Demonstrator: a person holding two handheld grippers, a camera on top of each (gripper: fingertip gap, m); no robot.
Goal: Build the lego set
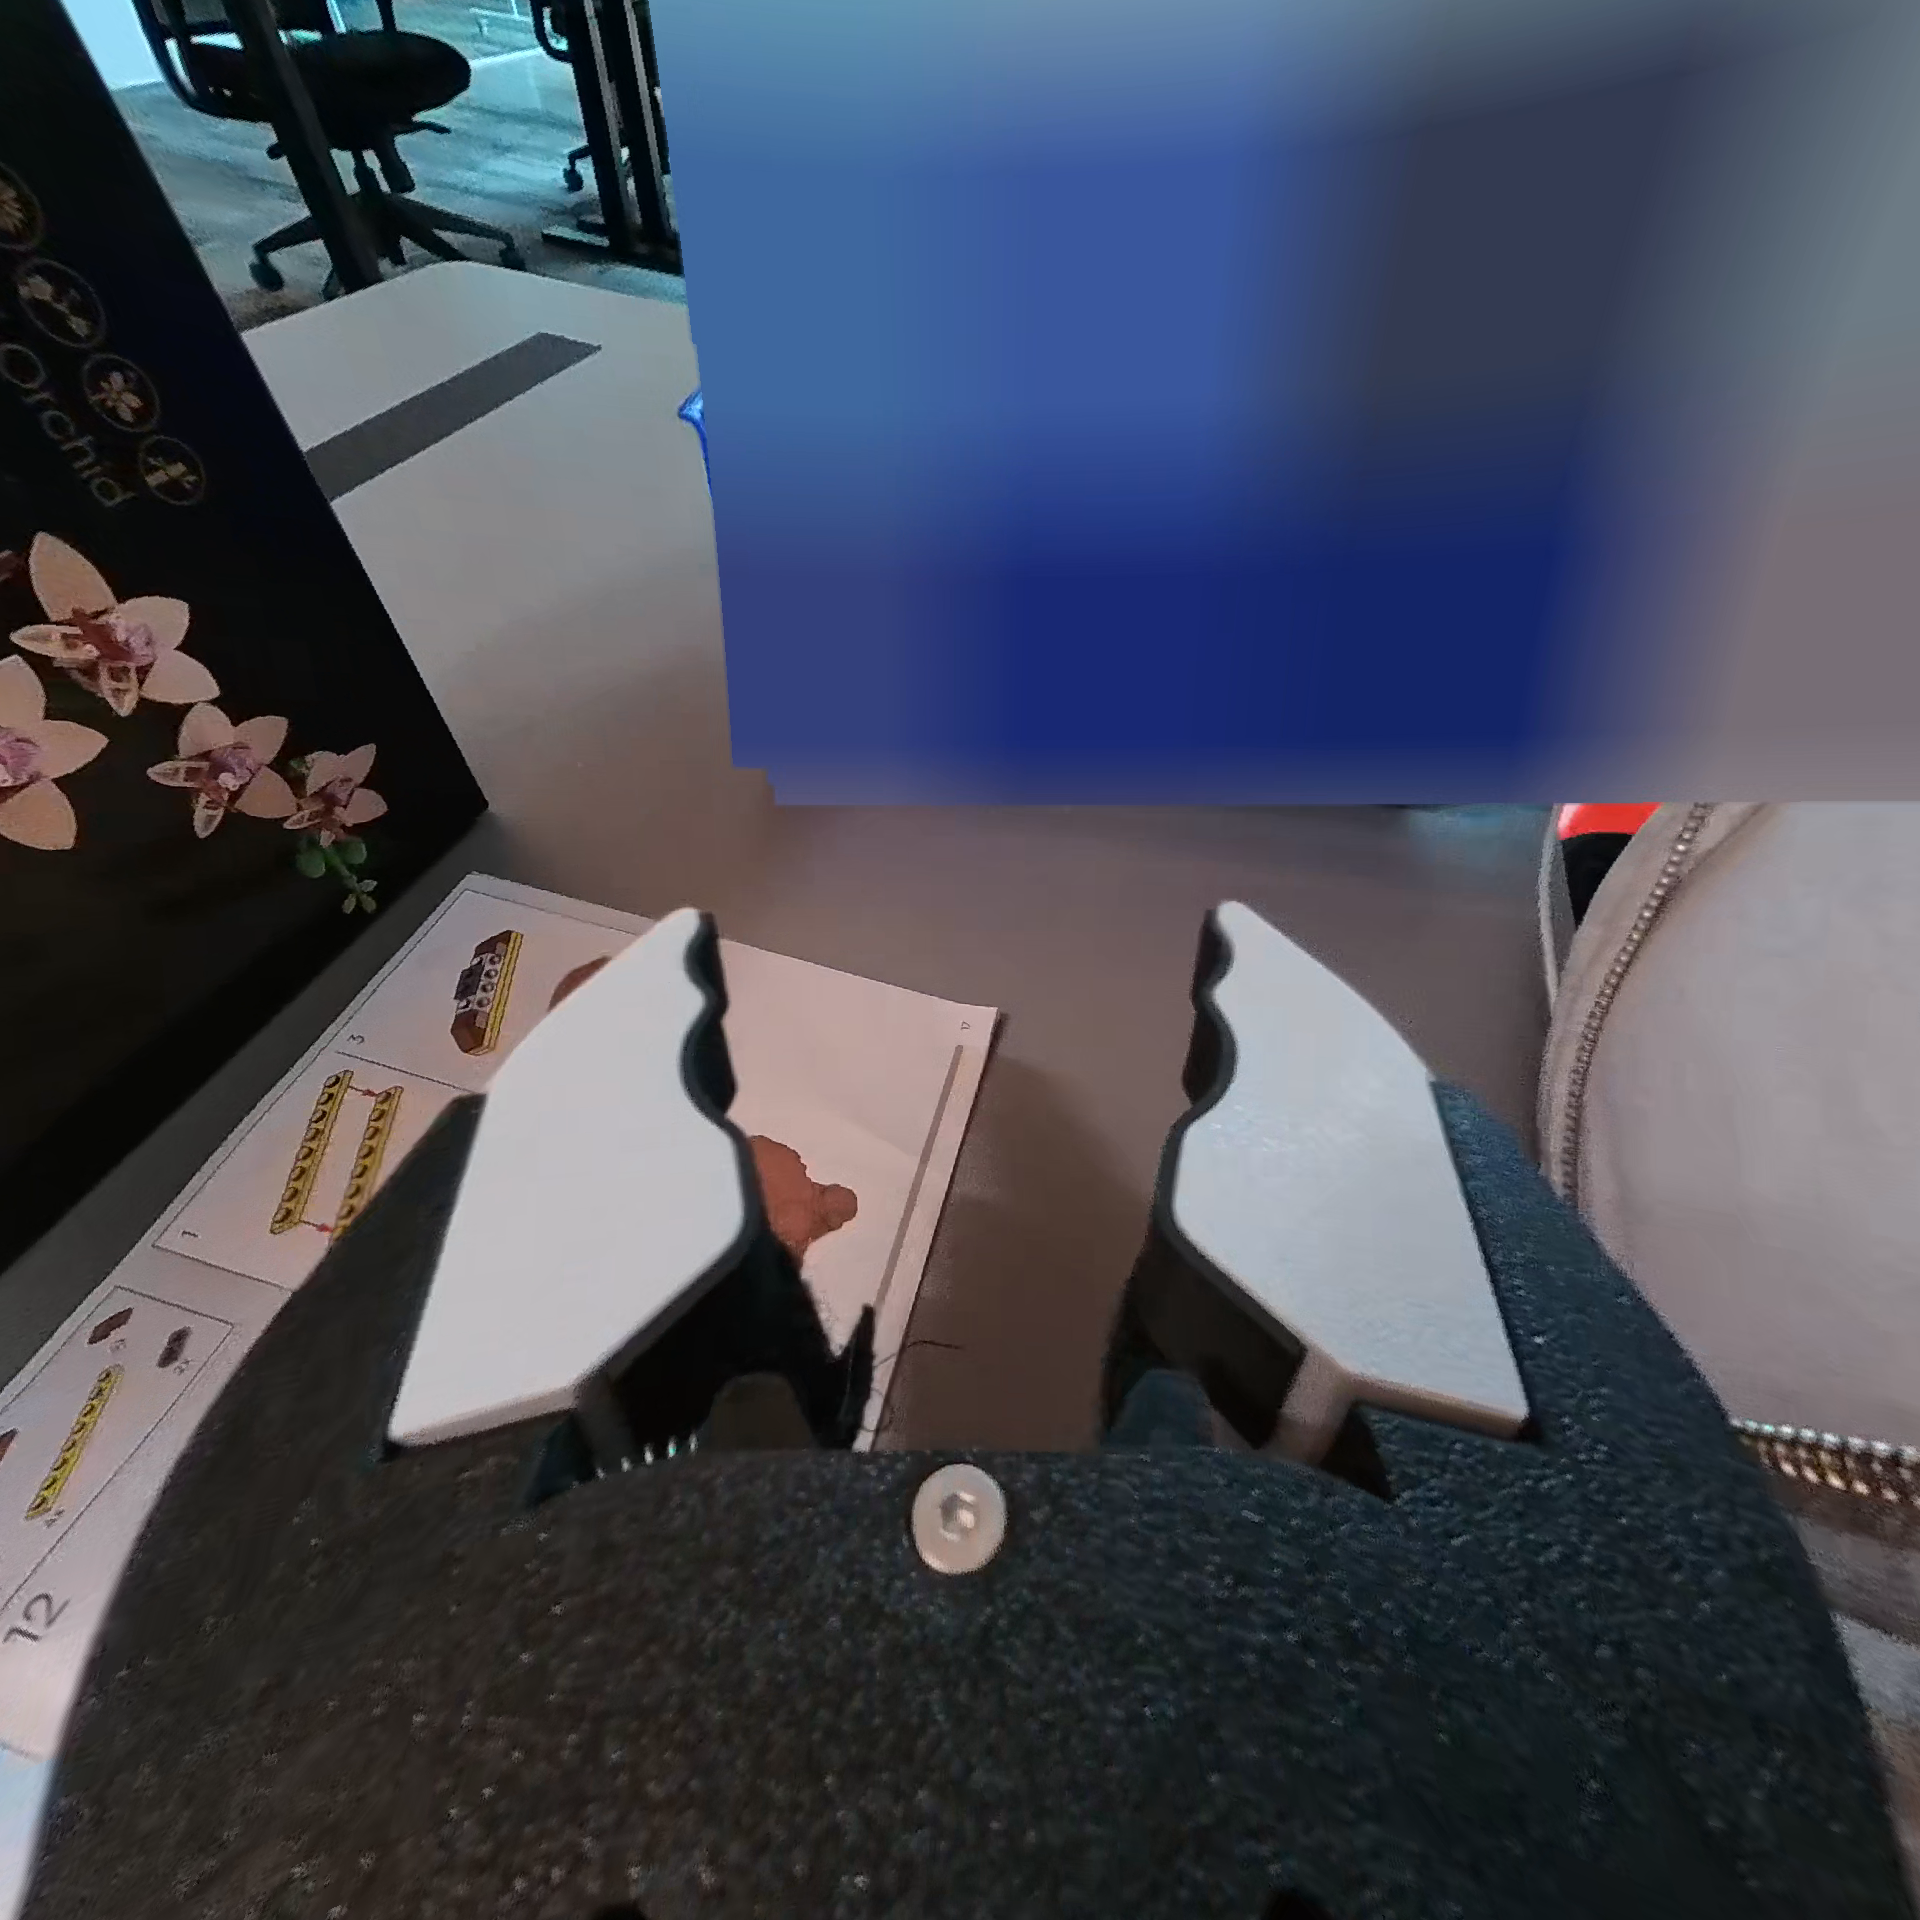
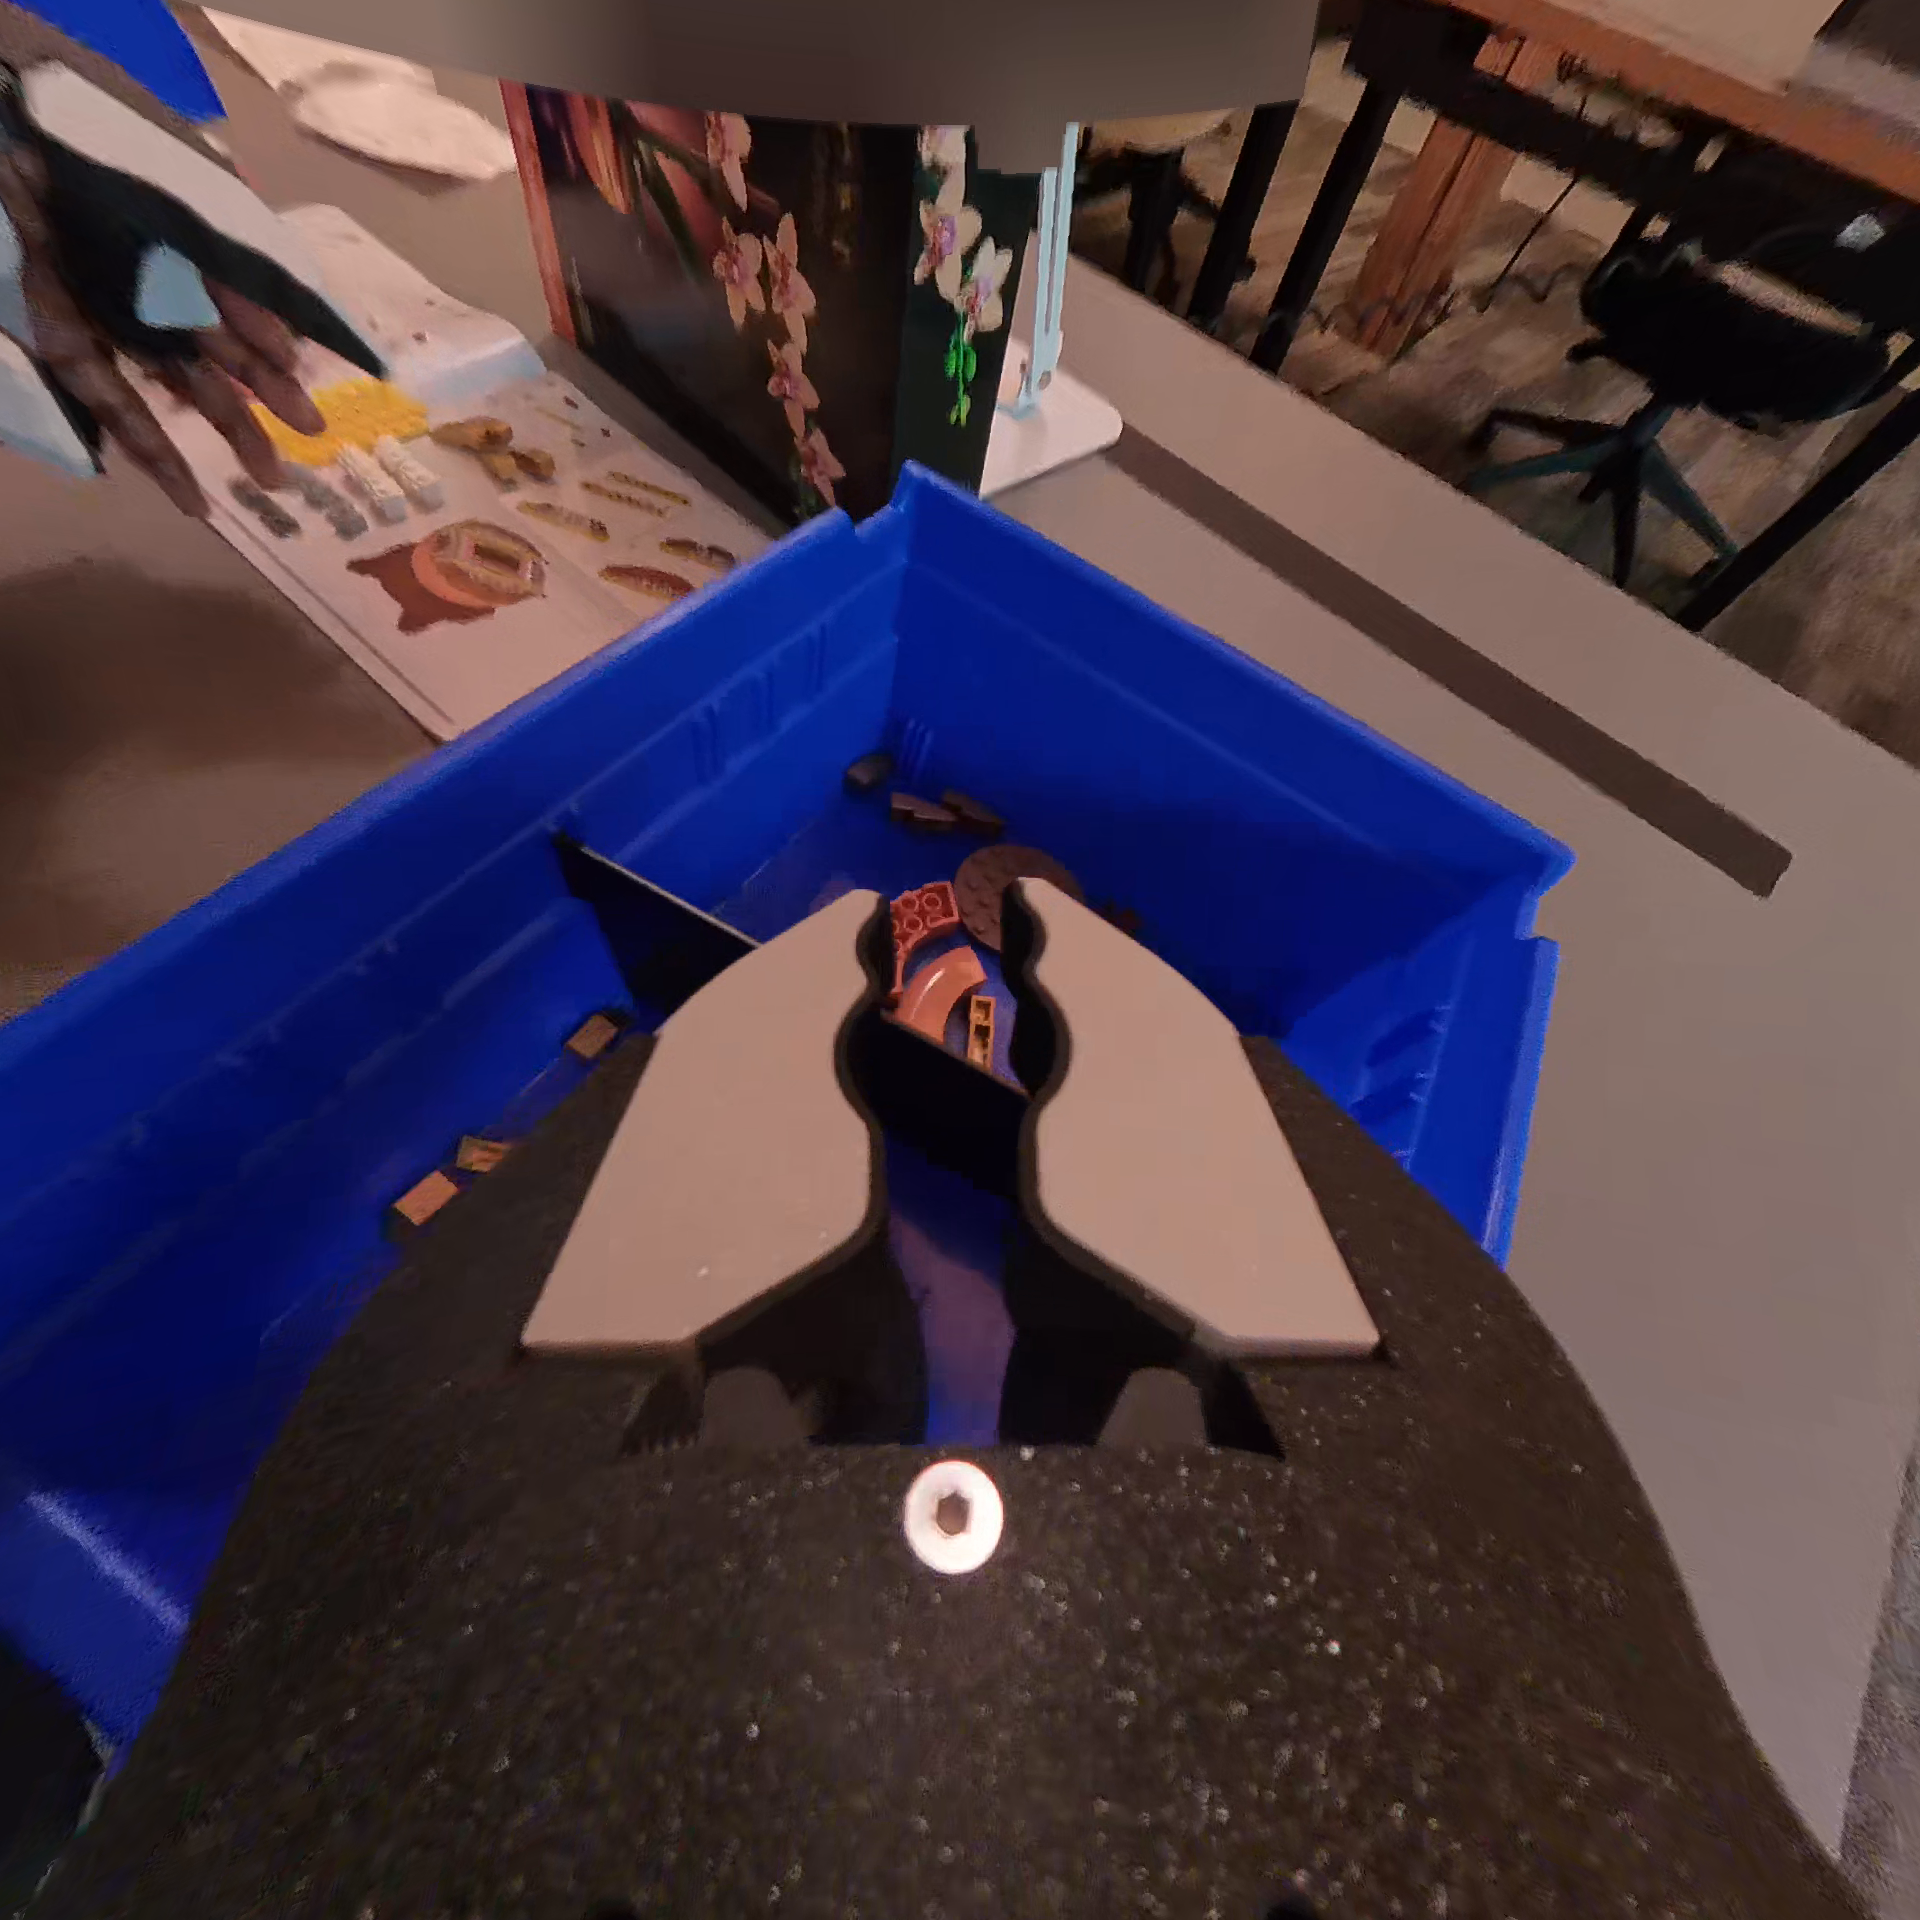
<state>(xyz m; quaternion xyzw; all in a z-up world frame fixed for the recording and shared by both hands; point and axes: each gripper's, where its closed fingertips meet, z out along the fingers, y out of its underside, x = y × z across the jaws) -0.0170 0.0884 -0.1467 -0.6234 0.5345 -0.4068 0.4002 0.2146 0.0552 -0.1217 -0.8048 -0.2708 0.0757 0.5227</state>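
Grey table (image 1: pixel 582 665), office chairs (image 1: pixel 353 114) behind; left gripper (image 1: pixel 956 925) wide, right gripper (image 2: pixel 951 894) narrow over blue bin (image 2: pixel 1143 727).

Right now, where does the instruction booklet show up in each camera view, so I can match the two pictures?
Left wrist view: instruction booklet lies lower left, flat on the table, partly under the left claw.
Right wrist view: it lies upper left, beyond the blue bin.
Shared landmark: the dark orchid box standing beside the booklet.
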